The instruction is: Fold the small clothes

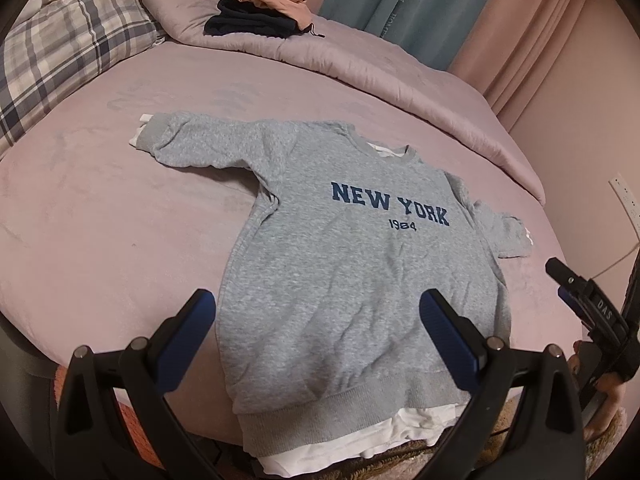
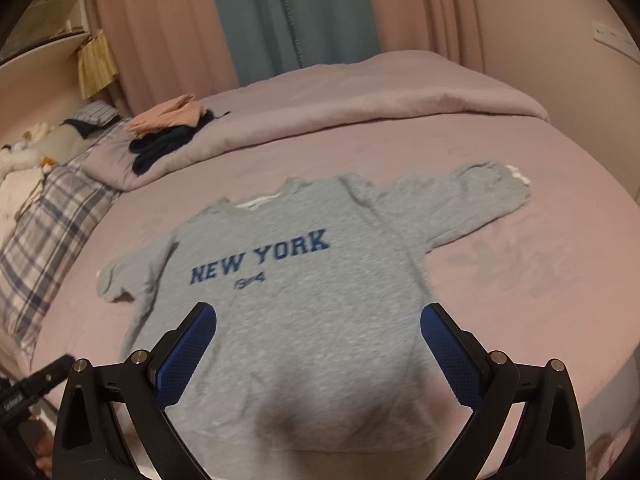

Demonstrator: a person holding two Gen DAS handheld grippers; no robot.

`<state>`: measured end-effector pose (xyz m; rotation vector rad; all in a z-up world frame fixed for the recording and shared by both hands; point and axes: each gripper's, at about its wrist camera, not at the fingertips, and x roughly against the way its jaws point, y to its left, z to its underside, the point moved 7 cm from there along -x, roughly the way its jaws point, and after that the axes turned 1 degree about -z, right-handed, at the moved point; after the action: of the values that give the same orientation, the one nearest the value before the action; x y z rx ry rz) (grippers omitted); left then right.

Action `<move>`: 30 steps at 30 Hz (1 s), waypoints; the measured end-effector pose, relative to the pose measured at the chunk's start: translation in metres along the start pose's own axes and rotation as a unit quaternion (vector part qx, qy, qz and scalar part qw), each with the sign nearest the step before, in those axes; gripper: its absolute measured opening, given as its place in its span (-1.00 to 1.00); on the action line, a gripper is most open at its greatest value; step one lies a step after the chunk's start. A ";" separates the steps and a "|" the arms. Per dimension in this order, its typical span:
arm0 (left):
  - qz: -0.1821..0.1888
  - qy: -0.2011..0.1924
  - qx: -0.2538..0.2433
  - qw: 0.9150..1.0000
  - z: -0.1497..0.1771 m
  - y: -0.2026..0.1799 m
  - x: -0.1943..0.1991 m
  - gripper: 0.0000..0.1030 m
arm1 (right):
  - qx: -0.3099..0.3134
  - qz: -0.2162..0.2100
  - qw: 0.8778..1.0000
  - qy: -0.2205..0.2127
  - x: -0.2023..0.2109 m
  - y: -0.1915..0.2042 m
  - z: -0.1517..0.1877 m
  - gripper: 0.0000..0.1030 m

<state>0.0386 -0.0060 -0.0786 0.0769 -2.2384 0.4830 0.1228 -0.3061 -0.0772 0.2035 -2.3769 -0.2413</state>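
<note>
A small grey sweatshirt (image 1: 340,264) printed "NEW YORK 1984" lies face up and spread flat on the pink bed (image 1: 100,240), hem toward me, with a white layer showing at the hem and cuffs. It also shows in the right wrist view (image 2: 288,320). One sleeve stretches out to the far left (image 1: 188,148); the other is bunched at the right (image 1: 500,232). My left gripper (image 1: 318,340) is open and empty above the hem. My right gripper (image 2: 318,348) is open and empty above the lower body; it also shows at the right edge of the left wrist view (image 1: 580,304).
A folded pink quilt (image 1: 360,64) lies across the far side of the bed. A pile of dark and peach clothes (image 1: 260,12) sits on it. A plaid pillow (image 1: 60,64) is at the far left. Curtains (image 2: 280,20) hang behind the bed.
</note>
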 end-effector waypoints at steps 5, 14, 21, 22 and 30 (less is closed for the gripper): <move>-0.002 0.007 0.011 1.000 0.000 0.005 -0.005 0.97 | -0.020 0.014 1.000 -0.010 0.002 -0.017 -0.009 0.98; -0.004 0.015 0.027 1.000 -0.006 0.011 -0.014 0.97 | -0.068 0.014 0.997 -0.013 0.002 -0.050 -0.018 0.88; -0.017 0.007 0.061 0.998 -0.025 0.036 -0.020 0.97 | -0.126 0.009 0.992 -0.021 0.000 -0.086 -0.033 0.76; -0.024 0.006 0.068 0.997 -0.028 0.041 -0.021 0.97 | -0.132 0.009 0.991 -0.022 0.000 -0.090 -0.035 0.76; -0.047 0.001 0.113 0.992 -0.059 0.078 -0.045 0.79 | -0.207 -0.007 0.978 -0.029 -0.012 -0.143 -0.055 0.51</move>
<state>0.0944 0.0834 -0.1025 0.2971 -2.1585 0.6827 0.1806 -0.4489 -0.0791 0.0143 -2.3205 -0.7472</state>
